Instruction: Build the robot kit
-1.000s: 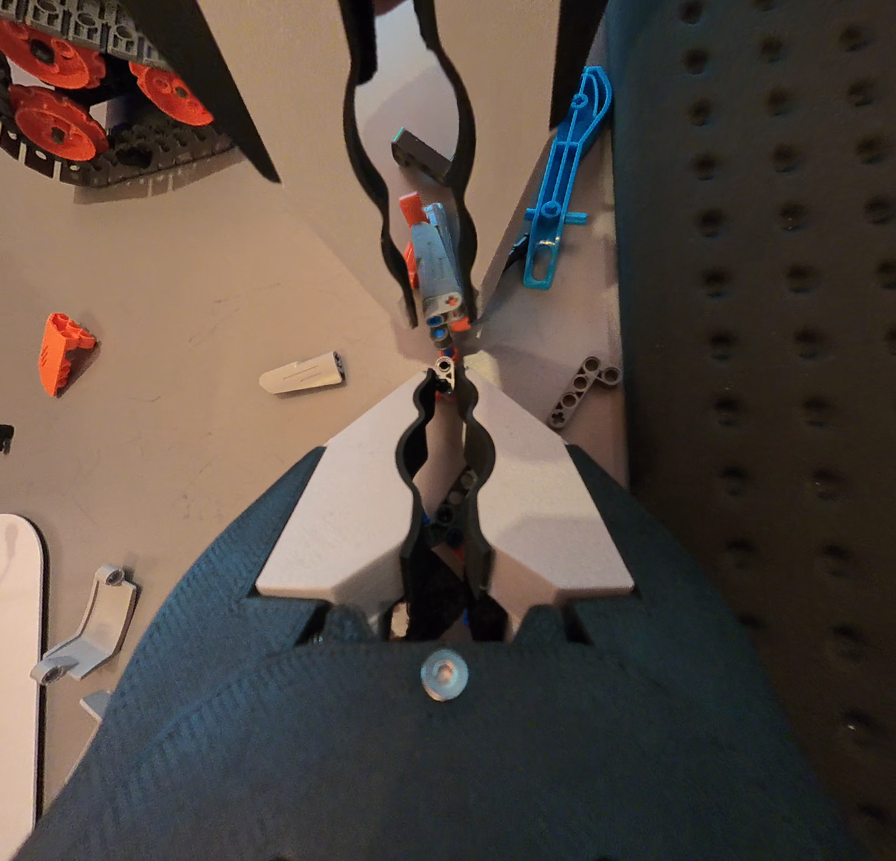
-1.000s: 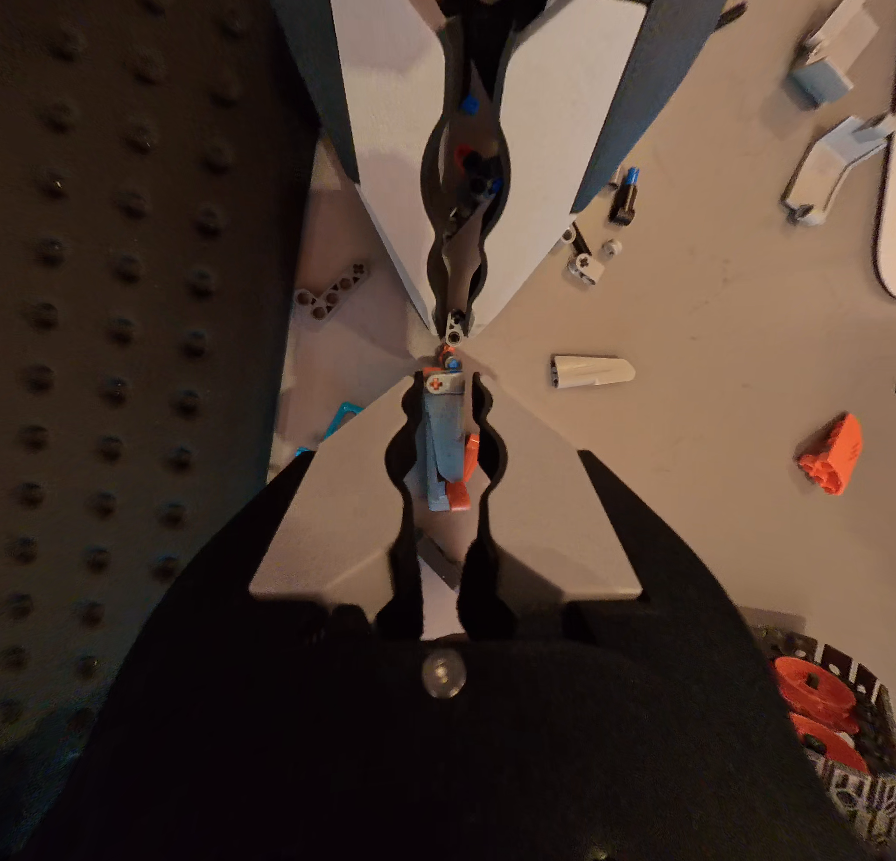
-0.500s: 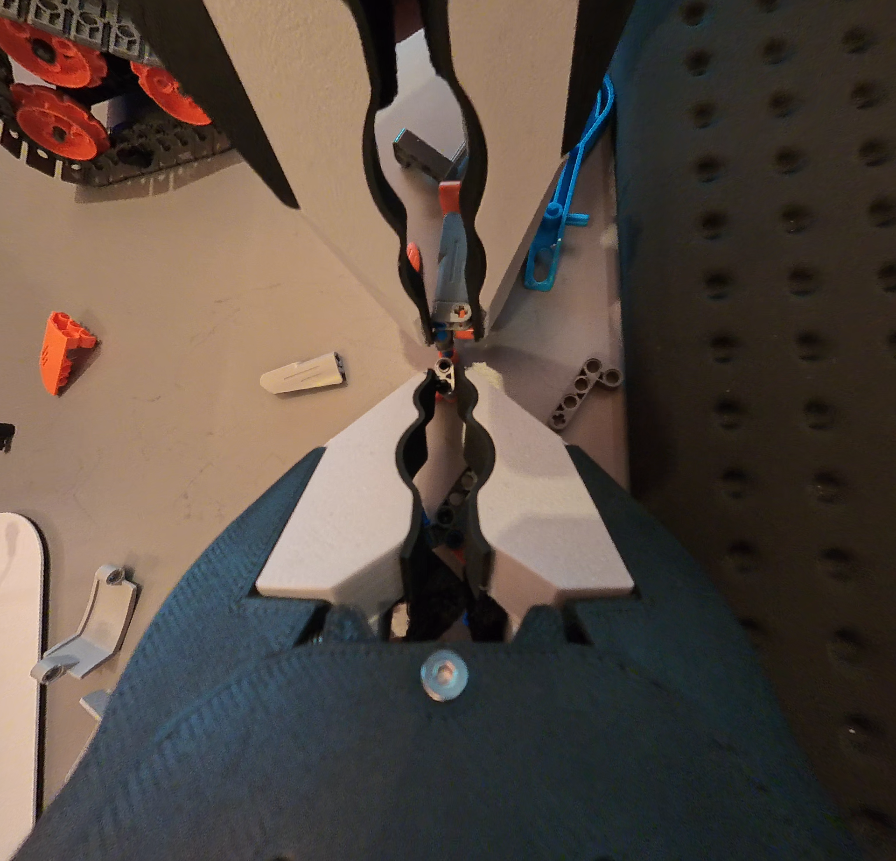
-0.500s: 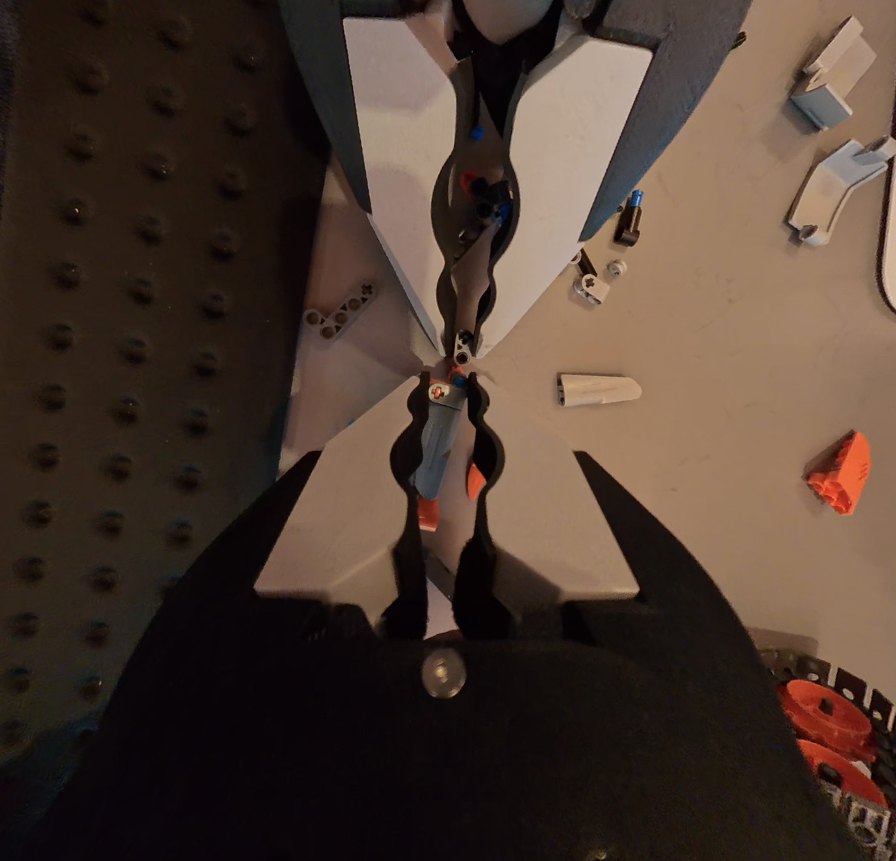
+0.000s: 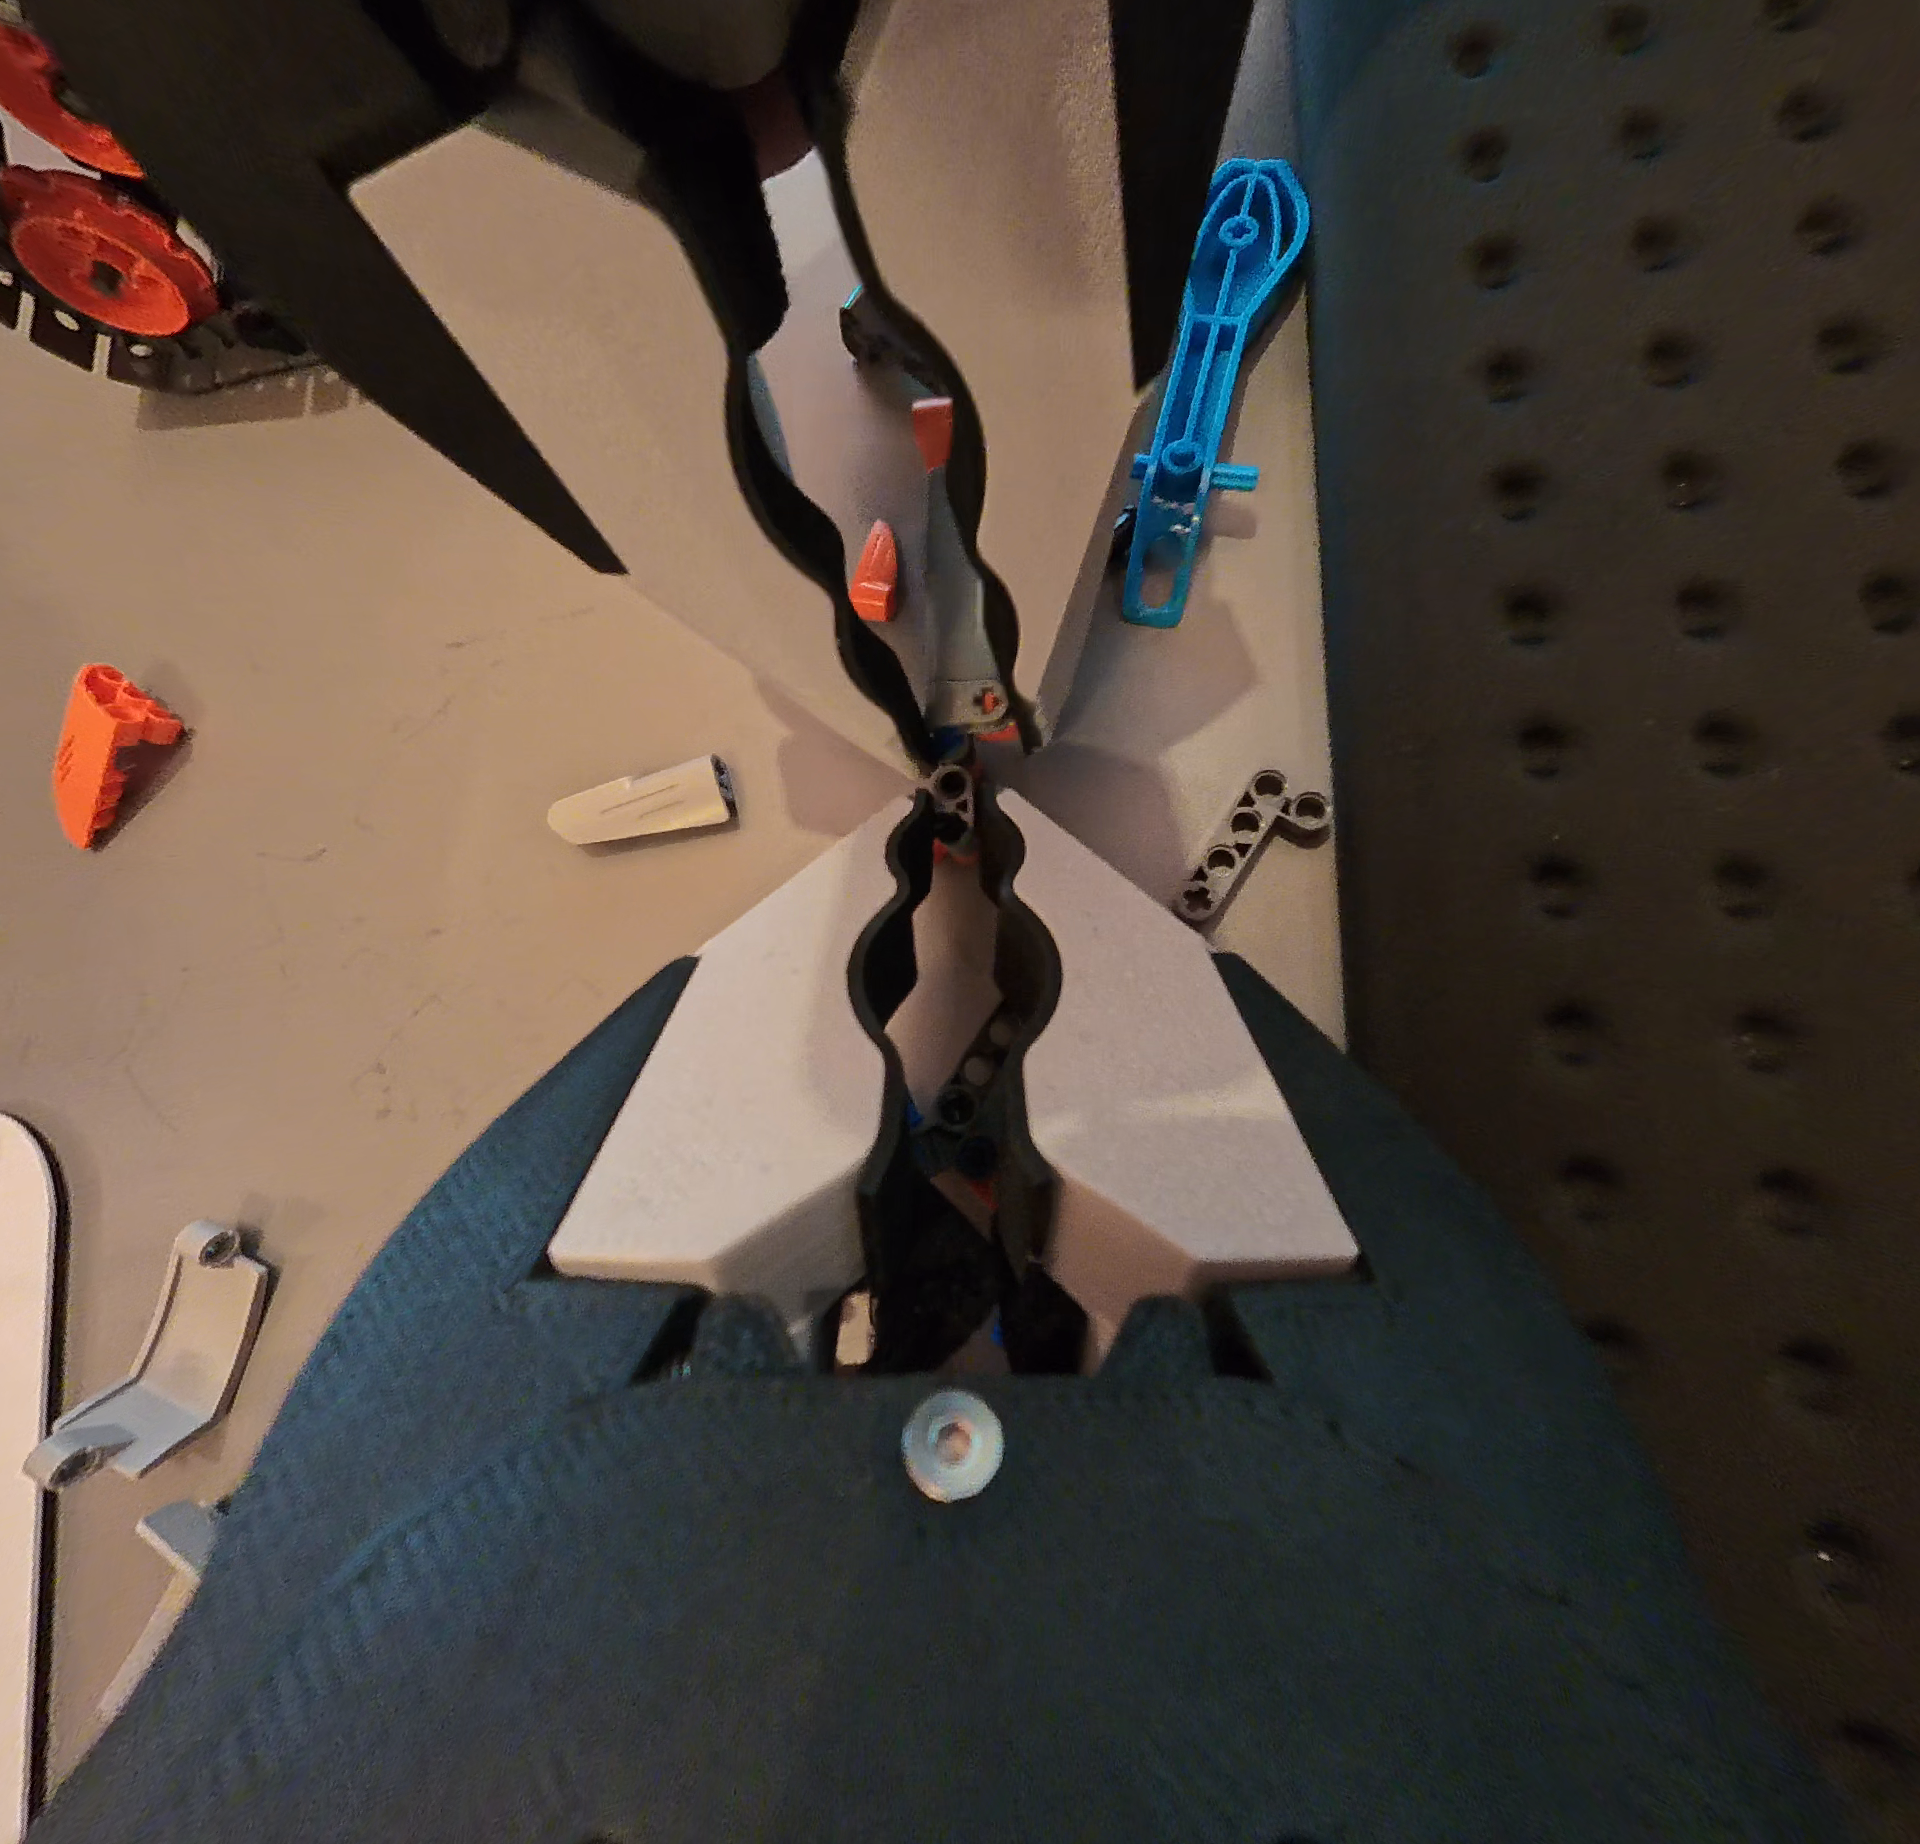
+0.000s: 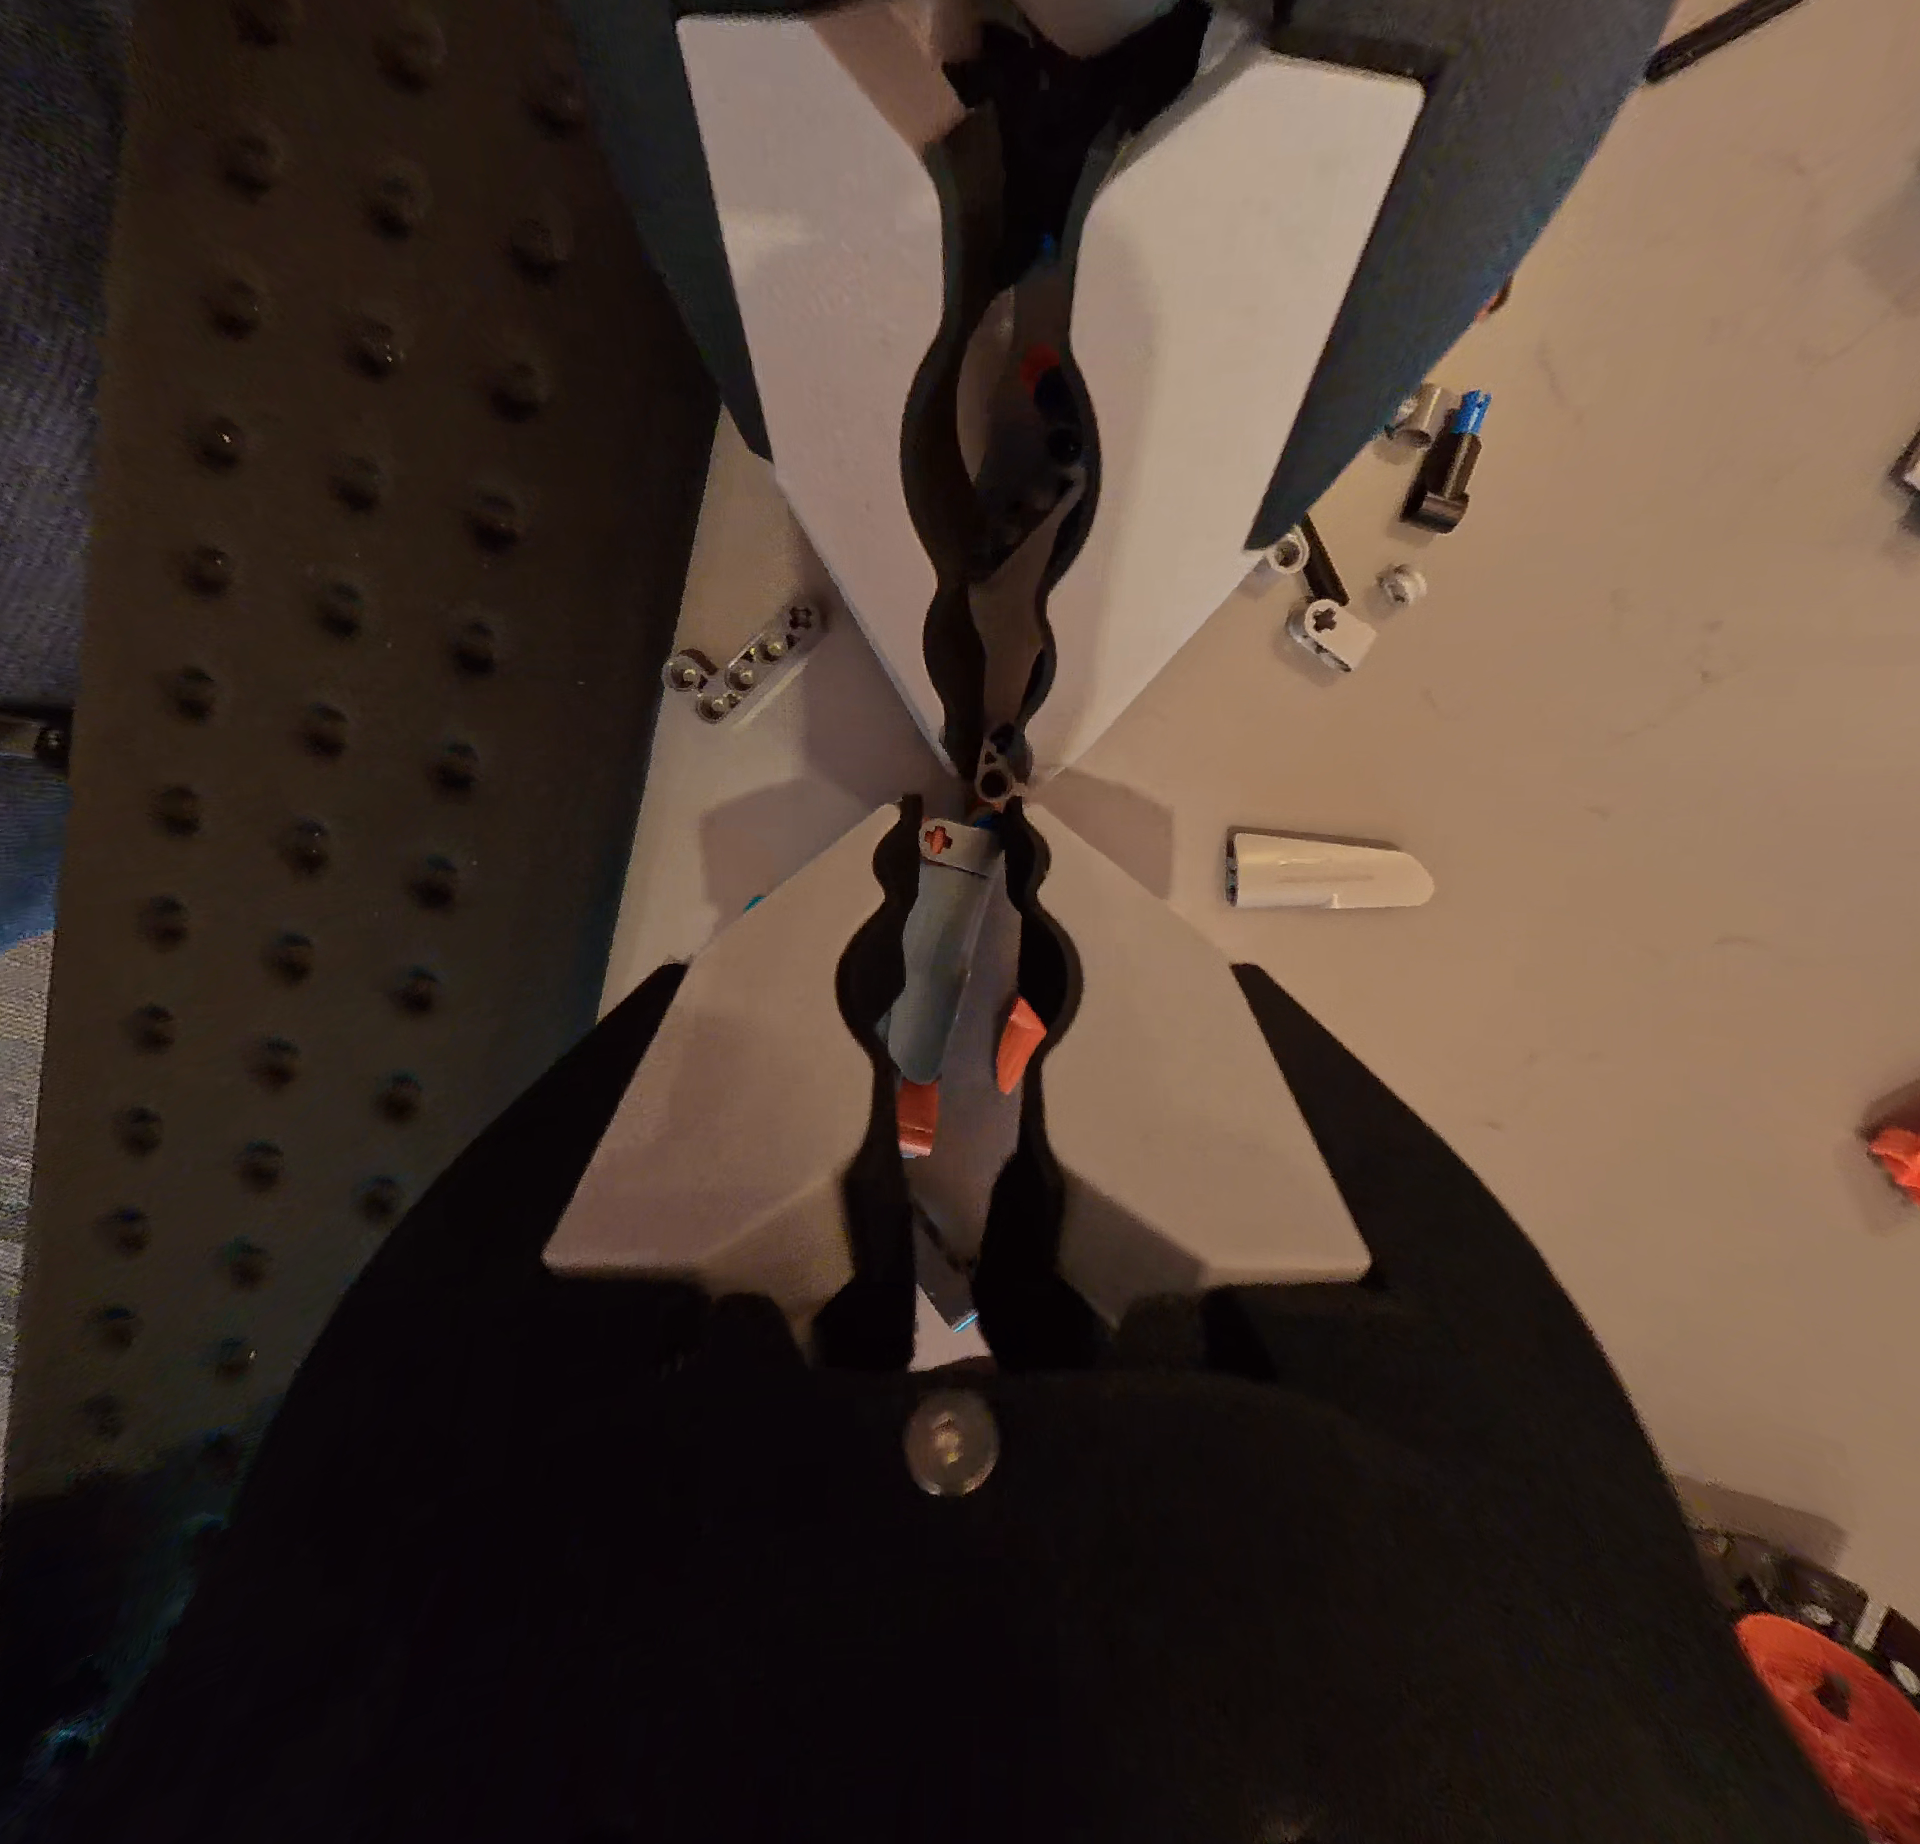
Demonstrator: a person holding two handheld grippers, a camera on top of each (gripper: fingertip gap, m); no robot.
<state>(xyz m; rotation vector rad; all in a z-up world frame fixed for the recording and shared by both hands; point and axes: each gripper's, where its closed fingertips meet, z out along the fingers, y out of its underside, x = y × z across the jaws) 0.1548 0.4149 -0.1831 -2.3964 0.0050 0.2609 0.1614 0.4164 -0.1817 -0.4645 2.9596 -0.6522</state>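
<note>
Two grippers tip to tip over a table strewn with building-toy parts.

Left gripper (image 5: 954, 807): jaws nearly closed, pinching a dark beam assembly (image 5: 971, 1088) whose holed end pokes past the tips. Right gripper (image 6: 961, 818): jaws narrow, gripping a grey-and-orange piece (image 6: 940, 953); the two held parts meet between the tips. On the table (image 5: 364, 911): white panel (image 5: 644, 799) near the tips, grey L-beam (image 5: 1252, 844), blue lever (image 5: 1205, 392), orange wedge (image 5: 109, 750), orange-wheeled track (image 5: 94, 267); dark studded mat (image 5: 1662, 755) alongside.
</note>
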